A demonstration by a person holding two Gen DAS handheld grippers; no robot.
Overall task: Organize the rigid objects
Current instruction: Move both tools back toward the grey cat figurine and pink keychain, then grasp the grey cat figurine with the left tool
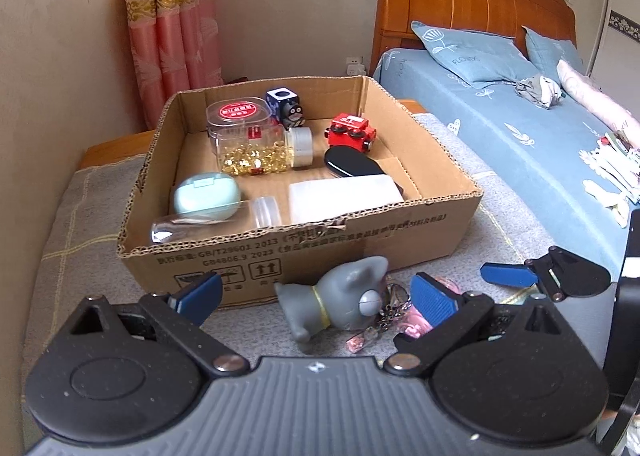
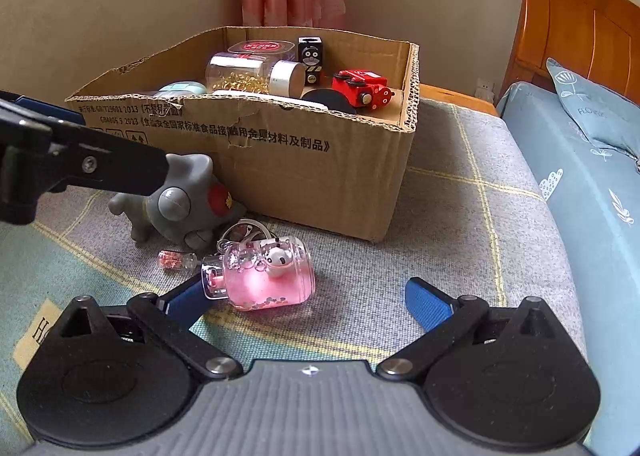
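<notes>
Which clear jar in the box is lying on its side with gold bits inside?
The gold-filled jar, white cap right; the red-lidded jar stands upright behind it.

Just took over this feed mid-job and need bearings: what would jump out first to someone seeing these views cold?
The open cardboard box on the grey blanket, already holding a red toy train and a jar of gold pins. In front of it, still outside, lie a grey cat figure and a pink liquid-filled bottle keychain. The left gripper brackets the cat and the right gripper the keychain, both open.
</notes>
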